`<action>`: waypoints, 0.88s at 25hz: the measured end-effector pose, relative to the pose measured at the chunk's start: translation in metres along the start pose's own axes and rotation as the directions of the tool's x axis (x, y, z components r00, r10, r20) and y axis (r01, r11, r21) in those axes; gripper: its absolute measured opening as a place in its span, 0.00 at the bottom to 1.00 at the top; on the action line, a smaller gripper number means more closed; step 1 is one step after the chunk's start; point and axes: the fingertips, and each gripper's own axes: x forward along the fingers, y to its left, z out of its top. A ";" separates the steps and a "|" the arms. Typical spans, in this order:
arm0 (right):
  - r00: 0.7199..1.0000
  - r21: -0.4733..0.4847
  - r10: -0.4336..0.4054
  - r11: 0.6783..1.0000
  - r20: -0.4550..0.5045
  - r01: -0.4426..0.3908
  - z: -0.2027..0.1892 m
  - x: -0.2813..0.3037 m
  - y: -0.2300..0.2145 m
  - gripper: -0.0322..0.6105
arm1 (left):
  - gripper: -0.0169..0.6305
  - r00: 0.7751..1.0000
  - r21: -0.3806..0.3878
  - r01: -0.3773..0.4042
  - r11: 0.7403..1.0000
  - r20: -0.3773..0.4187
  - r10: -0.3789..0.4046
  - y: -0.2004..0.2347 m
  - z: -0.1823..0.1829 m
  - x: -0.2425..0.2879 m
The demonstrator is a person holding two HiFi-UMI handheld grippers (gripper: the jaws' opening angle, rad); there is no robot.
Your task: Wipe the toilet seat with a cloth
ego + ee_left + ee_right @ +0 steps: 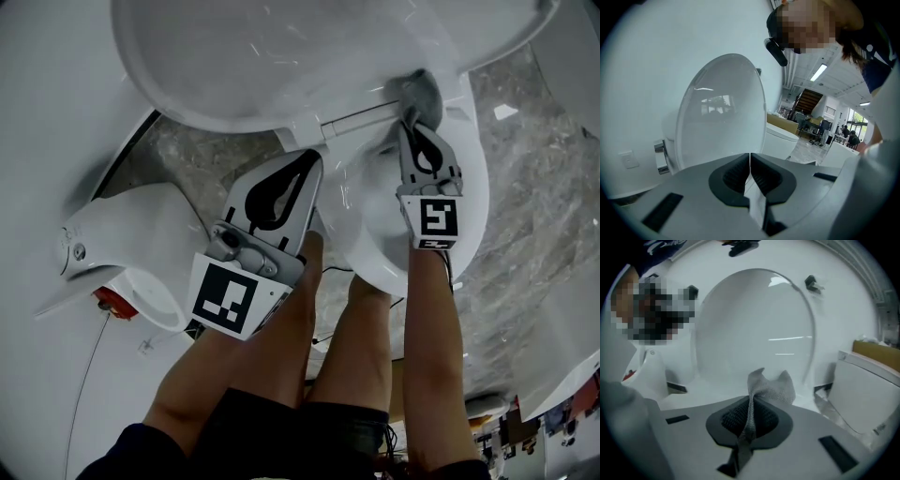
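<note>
R gripper (751,420): jaws clamped on grey cloth (768,386). Cloth sits at rear edge of toilet seat (469,202), right-hand end, just beside the hinge and under raised lid (281,56). L gripper (750,169): jaws closed together, nothing between them. It is near seat's rear-left edge; contact w/ seat can't be told.

The raised white oval toilet lid (281,56) is cut off by the head view's top edge. Part of the white toilet seat (375,225) lies under the right gripper (413,122) and the arm (427,347) behind it. That gripper covers all but a bunched end of the grey woven cloth (422,92). A small red thing (112,302) at the left is too small to name, as are the far figures (851,136) in the left gripper view.
</note>
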 end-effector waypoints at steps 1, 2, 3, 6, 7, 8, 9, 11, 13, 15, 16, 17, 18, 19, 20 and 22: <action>0.998 0.018 -0.062 0.998 -0.007 0.062 -0.004 -0.005 -0.023 0.08 | 0.06 1.000 -0.003 -0.004 1.000 0.004 0.004 0.001 0.001 0.000; 0.994 0.039 -0.107 0.993 -0.012 0.108 -0.007 -0.011 -0.039 0.08 | 0.06 1.000 -0.001 -0.004 1.000 0.004 0.004 0.002 0.002 0.000; 0.991 0.066 -0.132 0.989 -0.014 0.133 -0.009 -0.014 -0.048 0.08 | 0.06 1.000 0.003 -0.004 1.000 0.004 0.004 0.003 0.002 -0.001; 0.996 0.153 -0.085 0.985 0.014 0.082 -0.009 -0.012 -0.034 0.08 | 0.06 1.000 -0.004 -0.015 1.000 0.019 0.015 0.005 0.006 0.000; 0.999 0.148 -0.031 0.989 0.015 0.029 -0.008 -0.008 -0.017 0.08 | 0.06 1.000 -0.006 -0.018 1.000 0.021 0.018 0.006 0.007 0.000; 0.999 0.128 0.040 0.991 0.009 -0.040 -0.007 -0.004 0.005 0.08 | 0.06 1.000 0.000 -0.014 1.000 0.018 0.014 0.006 0.007 0.000; 0.992 0.100 0.123 0.987 -0.002 -0.123 -0.006 0.000 0.031 0.08 | 0.06 1.000 0.013 -0.007 1.000 0.011 0.007 0.006 0.005 -0.001; 0.952 0.043 0.305 0.952 -0.032 -0.304 -0.006 0.002 0.092 0.08 | 0.06 1.000 0.026 -0.002 1.000 0.005 0.002 0.006 0.005 -0.001; 0.879 -0.010 0.472 0.881 -0.064 -0.473 -0.011 -0.009 0.150 0.08 | 0.06 1.000 0.024 -0.003 1.000 0.005 0.003 0.004 0.005 -0.001; 0.806 -0.088 0.582 0.802 -0.107 -0.591 -0.018 -0.023 0.194 0.08 | 0.06 1.000 0.025 0.000 1.000 0.006 0.000 0.002 0.005 0.000; 0.782 -0.133 0.610 0.771 -0.127 -0.622 -0.021 -0.027 0.206 0.08 | 0.06 1.000 0.026 0.002 1.000 0.007 -0.002 0.001 0.006 0.001; 0.773 -0.171 0.619 0.753 -0.141 -0.635 -0.023 -0.029 0.210 0.08 | 0.06 1.000 0.027 0.003 1.000 0.007 -0.003 0.000 0.006 0.001; 0.777 -0.196 0.613 0.752 -0.145 -0.630 -0.023 -0.029 0.206 0.08 | 0.06 1.000 0.028 0.004 1.000 0.007 -0.004 -0.001 0.006 0.001; 0.794 -0.208 0.591 0.767 -0.143 -0.608 -0.023 -0.026 0.196 0.08 | 0.06 1.000 0.029 0.004 1.000 0.007 -0.005 -0.002 0.005 0.002; 0.820 -0.214 0.554 0.792 -0.142 -0.572 -0.023 -0.021 0.181 0.08 | 0.06 1.000 0.031 0.003 1.000 0.007 -0.003 -0.001 0.005 0.001; 0.878 -0.226 0.449 0.849 -0.169 -0.478 -0.028 -0.012 0.140 0.08 | 0.06 1.000 0.029 -0.003 1.000 0.007 0.003 0.001 0.005 0.000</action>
